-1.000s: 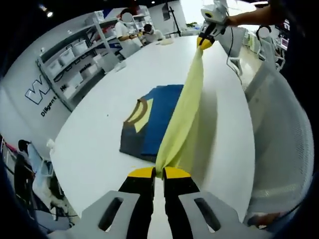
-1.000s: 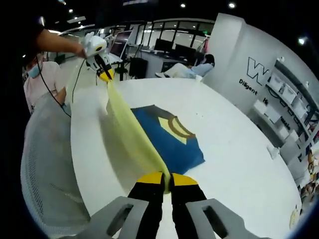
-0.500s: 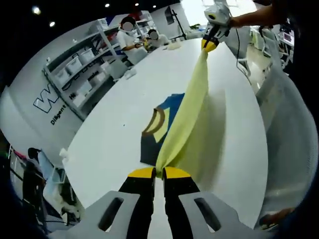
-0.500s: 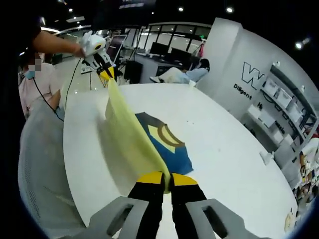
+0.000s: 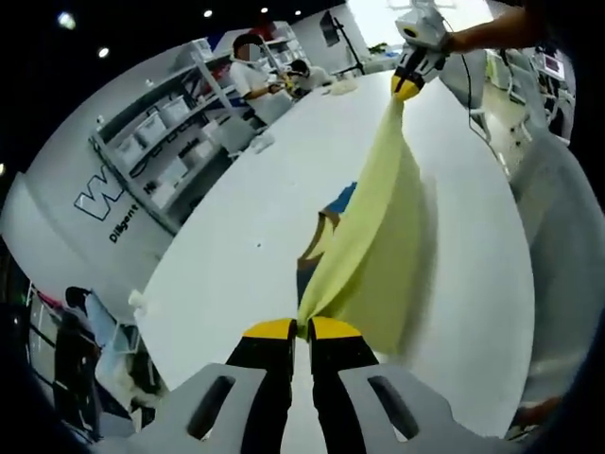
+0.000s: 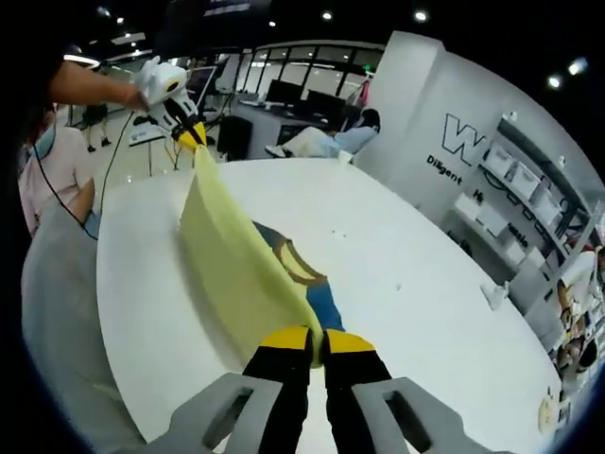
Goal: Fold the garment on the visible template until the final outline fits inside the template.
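Left gripper (image 5: pixel 302 328): jaws closed tight on one end of yellow garment (image 5: pixel 373 255). Right gripper (image 6: pixel 317 336): jaws likewise pinched onto the opposite end of the same cloth, which is stretched between the two, lifted above white table (image 5: pixel 236 246). Blue template (image 6: pixel 319 301) with yellow arc: flat on table, partly hidden beneath the hanging fabric. Shelving (image 5: pixel 156 142) along far wall; seated people at table's far end

White wall (image 6: pixel 473 104) with dark lettering, shelving (image 5: pixel 161 156) holding bins along it, ceiling spotlights (image 6: pixel 326 15), large white bench (image 6: pixel 397 284).
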The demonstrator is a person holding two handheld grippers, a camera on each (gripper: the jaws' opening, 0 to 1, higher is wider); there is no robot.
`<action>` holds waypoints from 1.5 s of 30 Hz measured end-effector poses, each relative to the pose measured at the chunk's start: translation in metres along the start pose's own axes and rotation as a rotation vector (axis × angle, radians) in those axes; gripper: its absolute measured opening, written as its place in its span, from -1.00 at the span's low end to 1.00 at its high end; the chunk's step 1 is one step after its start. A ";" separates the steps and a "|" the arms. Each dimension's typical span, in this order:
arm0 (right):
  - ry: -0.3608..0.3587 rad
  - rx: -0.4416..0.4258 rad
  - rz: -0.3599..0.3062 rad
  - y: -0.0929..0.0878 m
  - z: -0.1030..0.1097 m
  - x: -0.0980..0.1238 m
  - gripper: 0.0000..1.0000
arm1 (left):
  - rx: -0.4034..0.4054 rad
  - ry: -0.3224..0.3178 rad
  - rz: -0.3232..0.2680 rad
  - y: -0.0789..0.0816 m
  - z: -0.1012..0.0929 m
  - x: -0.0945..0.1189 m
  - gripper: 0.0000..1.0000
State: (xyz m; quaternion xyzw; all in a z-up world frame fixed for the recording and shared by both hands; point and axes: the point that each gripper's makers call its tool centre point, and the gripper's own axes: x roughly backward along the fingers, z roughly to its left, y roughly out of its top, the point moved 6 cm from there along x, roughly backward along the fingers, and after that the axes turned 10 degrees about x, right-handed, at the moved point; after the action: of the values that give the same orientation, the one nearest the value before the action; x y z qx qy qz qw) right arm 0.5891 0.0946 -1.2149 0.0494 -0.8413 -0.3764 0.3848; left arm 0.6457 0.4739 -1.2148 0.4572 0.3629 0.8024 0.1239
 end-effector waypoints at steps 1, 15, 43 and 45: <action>-0.007 -0.005 0.000 0.000 -0.002 -0.002 -1.00 | -0.006 0.007 -0.001 0.001 0.003 -0.002 -0.92; -0.025 -0.061 0.057 -0.007 -0.019 -0.039 -1.00 | 0.056 0.043 0.001 0.007 0.033 -0.031 -0.92; -0.029 -0.178 0.146 -0.039 -0.030 -0.107 -1.00 | 0.141 0.017 0.046 -0.019 0.054 -0.093 -0.91; -0.032 -0.185 0.150 -0.041 -0.031 -0.111 -1.00 | 0.150 0.015 0.052 -0.022 0.056 -0.098 -0.91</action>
State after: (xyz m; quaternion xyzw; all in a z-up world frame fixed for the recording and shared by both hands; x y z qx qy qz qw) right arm 0.6795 0.0884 -1.2971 -0.0553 -0.8103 -0.4233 0.4014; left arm 0.7431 0.4640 -1.2747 0.4684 0.4109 0.7794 0.0657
